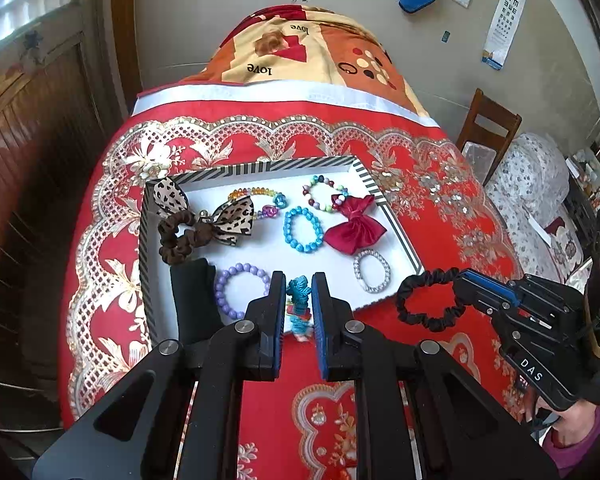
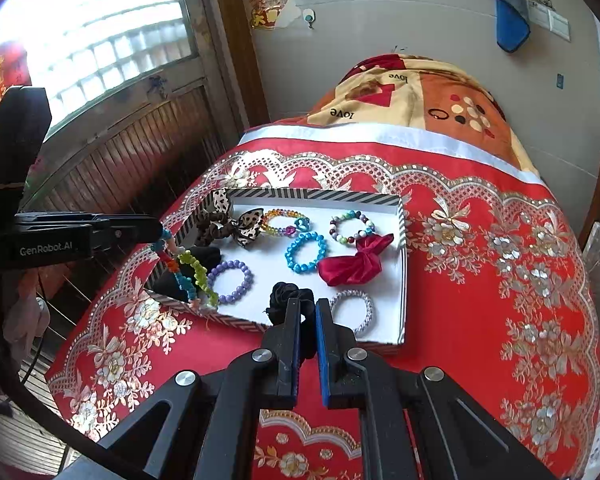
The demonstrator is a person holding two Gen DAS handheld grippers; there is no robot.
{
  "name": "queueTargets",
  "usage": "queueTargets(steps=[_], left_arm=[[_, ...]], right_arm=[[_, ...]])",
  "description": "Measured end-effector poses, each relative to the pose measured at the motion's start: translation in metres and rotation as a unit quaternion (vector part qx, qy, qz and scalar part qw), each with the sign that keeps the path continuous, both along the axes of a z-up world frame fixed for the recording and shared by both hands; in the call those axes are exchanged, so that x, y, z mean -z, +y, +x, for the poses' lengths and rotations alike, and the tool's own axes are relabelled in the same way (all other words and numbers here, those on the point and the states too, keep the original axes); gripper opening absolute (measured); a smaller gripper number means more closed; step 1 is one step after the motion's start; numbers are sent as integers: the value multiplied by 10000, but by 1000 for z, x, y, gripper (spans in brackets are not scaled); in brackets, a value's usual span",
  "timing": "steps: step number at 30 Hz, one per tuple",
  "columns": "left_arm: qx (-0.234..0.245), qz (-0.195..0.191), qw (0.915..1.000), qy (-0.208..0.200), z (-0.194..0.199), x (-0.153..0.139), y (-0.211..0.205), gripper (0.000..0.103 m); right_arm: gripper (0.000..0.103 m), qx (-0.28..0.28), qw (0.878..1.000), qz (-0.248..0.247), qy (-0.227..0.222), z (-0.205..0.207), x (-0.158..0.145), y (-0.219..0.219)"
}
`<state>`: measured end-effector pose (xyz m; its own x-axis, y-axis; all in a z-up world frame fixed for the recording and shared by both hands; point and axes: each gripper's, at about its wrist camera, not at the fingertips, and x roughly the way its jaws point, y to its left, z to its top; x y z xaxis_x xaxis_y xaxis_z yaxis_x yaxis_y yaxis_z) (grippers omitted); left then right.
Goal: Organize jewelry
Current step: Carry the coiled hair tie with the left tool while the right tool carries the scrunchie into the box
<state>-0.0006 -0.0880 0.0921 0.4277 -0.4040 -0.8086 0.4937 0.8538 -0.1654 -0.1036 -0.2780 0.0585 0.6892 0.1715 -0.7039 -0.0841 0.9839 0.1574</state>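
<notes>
Left gripper point(image 1: 299, 280) pinched tight on a multicoloured bead string point(image 2: 188, 272), teal end showing between the pads, the rest hanging in a loop over the near left corner of the tray point(image 1: 400, 224). Right gripper point(image 2: 308, 304) pressed shut on a black scrunchie point(image 1: 428, 300), held clear of the red patterned cloth point(image 1: 440, 184), just beyond the tray's near right edge.

In the white tray, striped along its rim:
- far left, a leopard-print bow point(image 1: 232, 220) tangled with a brown scrunchie point(image 1: 180, 236);
- just behind the bow, a rainbow bead bracelet point(image 1: 260, 196);
- far right, a mixed-colour bead bracelet point(image 1: 326, 198), touching a dark red satin bow point(image 1: 354, 226);
- centre, a blue bead bracelet point(image 1: 303, 230), just beside the red bow;
- near left, a purple bead bracelet point(image 1: 240, 288), next to a black block point(image 1: 192, 300) whose nature could not be told;
- near right, a silver stretch bracelet point(image 1: 372, 276).

Tray set on the cloth-covered table, with a folded orange blanket point(image 1: 308, 48) beyond it against the wall. To the right, a wooden chair point(image 1: 488, 128). At the bottom right of the left wrist view, part of a hand point(image 1: 576, 420) in a purple sleeve under the right gripper's body.
</notes>
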Motion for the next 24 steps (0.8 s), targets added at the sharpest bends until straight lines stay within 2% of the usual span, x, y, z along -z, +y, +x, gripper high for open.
queueTargets(steps=[14, 24], left_arm=[[-174, 124, 9997, 117, 36, 15, -15, 12], [-274, 211, 9991, 241, 64, 31, -33, 12]], right_arm=[[6, -161, 9997, 30, 186, 42, 12, 0], [6, -268, 9981, 198, 513, 75, 38, 0]])
